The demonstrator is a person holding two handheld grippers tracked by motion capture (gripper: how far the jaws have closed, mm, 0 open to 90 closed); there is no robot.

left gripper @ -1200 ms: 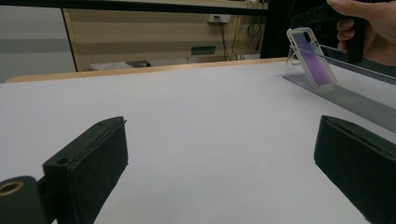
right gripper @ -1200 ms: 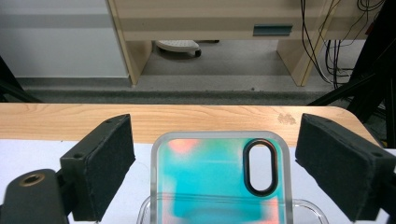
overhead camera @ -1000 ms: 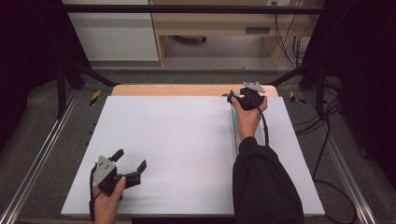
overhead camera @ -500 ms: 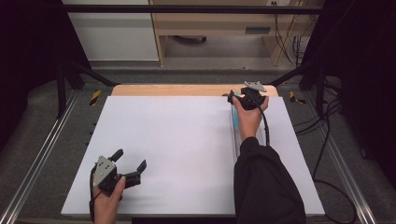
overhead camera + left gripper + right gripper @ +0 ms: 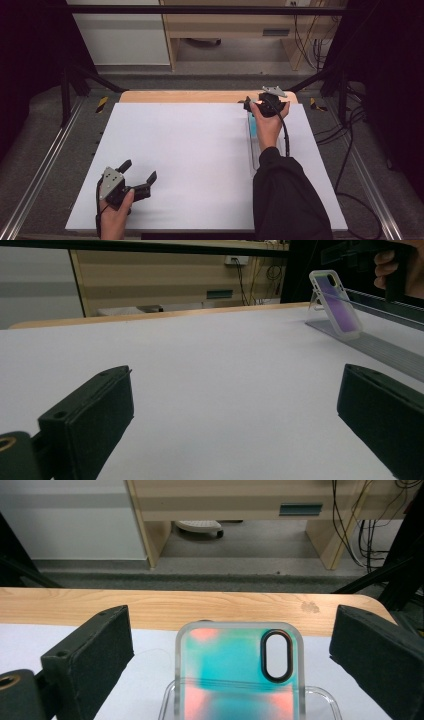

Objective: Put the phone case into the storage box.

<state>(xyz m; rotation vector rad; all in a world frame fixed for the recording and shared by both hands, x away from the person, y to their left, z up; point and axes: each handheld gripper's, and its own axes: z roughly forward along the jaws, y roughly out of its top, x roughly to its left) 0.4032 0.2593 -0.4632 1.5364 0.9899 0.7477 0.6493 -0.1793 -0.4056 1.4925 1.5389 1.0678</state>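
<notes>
A phone case (image 5: 235, 672) with a clear rim, teal and pink sheen and an oval camera cutout leans upright on a long clear stand (image 5: 255, 155) at the far right of the white table. My right gripper (image 5: 232, 630) hovers just over its top edge, open, a jaw on either side and not touching. From above, the right gripper (image 5: 264, 102) sits by the far wooden edge, above the case (image 5: 253, 127). My left gripper (image 5: 139, 171) rests open near the front left, nothing between its jaws (image 5: 235, 395). It looks across at the case (image 5: 336, 302).
The white sheet (image 5: 200, 150) covers most of the table, with a wooden strip (image 5: 180, 96) at the far edge. Beyond stand a wooden bench and cables (image 5: 305, 30). Metal rails (image 5: 45, 165) run along both sides of the table.
</notes>
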